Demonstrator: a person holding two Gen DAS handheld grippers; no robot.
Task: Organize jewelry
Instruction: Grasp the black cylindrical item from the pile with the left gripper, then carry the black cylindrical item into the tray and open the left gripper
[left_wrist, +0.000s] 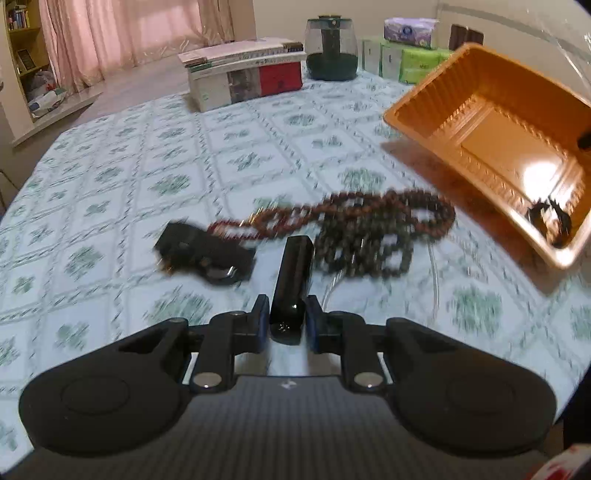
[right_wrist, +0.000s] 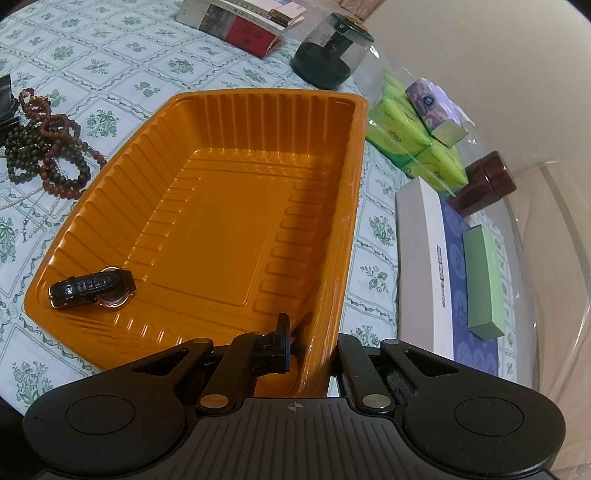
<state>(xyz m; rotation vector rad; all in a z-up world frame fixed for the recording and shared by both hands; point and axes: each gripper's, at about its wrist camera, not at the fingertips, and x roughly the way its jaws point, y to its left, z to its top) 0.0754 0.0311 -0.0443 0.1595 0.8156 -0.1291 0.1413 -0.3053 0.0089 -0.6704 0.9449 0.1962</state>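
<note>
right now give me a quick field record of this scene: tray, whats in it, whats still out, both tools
tray: orange tray, one edge lifted off the tablecloth
in tray: black-strap watch
still out: bead strands, second watch
left tool: closed on a black strap
right tool: shut on the tray's near wall

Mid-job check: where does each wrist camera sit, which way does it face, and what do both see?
Left wrist: on the left gripper, angled down over the table; fingers close around a black watch strap, beads beyond.
Right wrist: on the right gripper, looking into the orange tray, fingers shut on its wall.
Shared: tray, the watch in it, beads, books, dark jar.
</note>
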